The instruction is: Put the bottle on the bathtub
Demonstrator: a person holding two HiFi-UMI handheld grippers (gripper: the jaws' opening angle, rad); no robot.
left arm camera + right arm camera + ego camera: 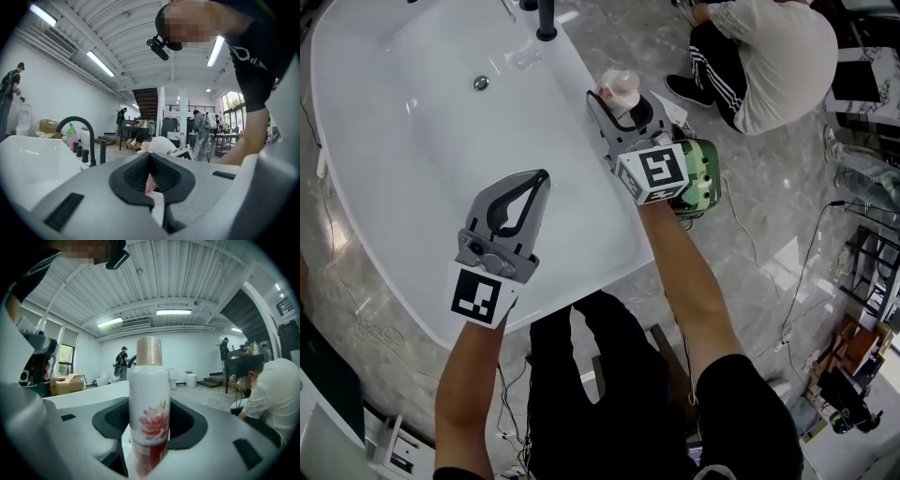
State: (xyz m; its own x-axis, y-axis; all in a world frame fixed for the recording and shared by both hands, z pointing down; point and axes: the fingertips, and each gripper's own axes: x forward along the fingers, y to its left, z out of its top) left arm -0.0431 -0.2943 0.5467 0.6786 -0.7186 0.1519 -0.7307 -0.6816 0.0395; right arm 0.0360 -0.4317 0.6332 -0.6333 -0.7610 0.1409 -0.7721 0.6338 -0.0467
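At the bathtub's (pixel 609 211) right rim, the right gripper (pixel 623 105) has its fingers (pixel 190 420) part-way apart and clamped on the bottle (pixel 149 413), which stands upright between them. The bottle is white with a pink flower print and a tan cap. No lettering can be read on it, and the reddish band low on its body is blurred. Its base is cut off by the frame edge in the right gripper view and covered from above, so I cannot tell whether it touches the rim.

The left gripper (pixel 538 180) hangs over the tub's basin near the front edge, its fingers (pixel 131 176) pressed together with nothing held. The basin is open and bare.

A black faucet (pixel 546 19) stands at the far rim. On the marble floor (pixel 769 187), a crouching person (pixel 778 56) and loose cables (pixel 802 281) lie near the right side.
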